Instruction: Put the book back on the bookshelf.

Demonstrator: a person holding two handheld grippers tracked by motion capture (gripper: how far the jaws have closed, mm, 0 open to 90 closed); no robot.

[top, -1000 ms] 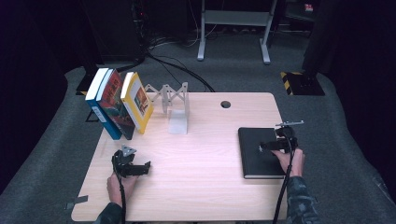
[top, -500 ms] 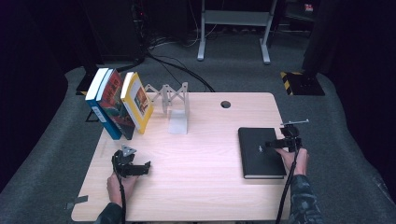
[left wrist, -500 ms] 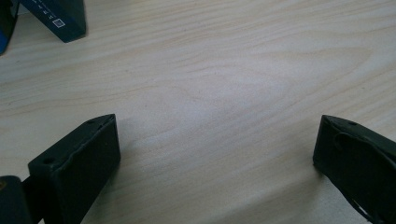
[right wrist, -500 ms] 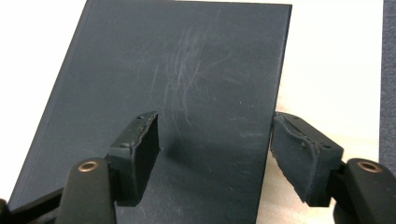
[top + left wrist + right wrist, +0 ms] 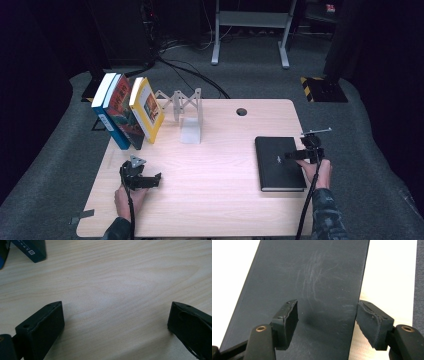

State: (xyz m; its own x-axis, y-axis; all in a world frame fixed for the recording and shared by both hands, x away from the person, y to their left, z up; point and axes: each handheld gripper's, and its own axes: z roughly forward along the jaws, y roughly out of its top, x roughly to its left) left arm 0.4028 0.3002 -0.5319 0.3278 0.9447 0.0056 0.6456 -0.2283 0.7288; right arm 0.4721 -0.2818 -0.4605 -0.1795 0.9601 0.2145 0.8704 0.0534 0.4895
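While the left gripper [image 5: 150, 180] rests on the bare tabletop [image 5: 215, 200] with its jaws spread wide and nothing between them, the right gripper [image 5: 295, 155] sits over the black book [image 5: 277, 162], which lies flat near the table's right edge, well apart from the three books [image 5: 127, 112] leaning by the white bookend [image 5: 192, 120]. Its jaws have just been closing: one pad rests on the cover, the other stands at the book's outer edge, half-wide, not yet pinching. Step judged: taking hold of the book by its edge. Next move likely needs one jaw worked under that edge before closing, then a lift
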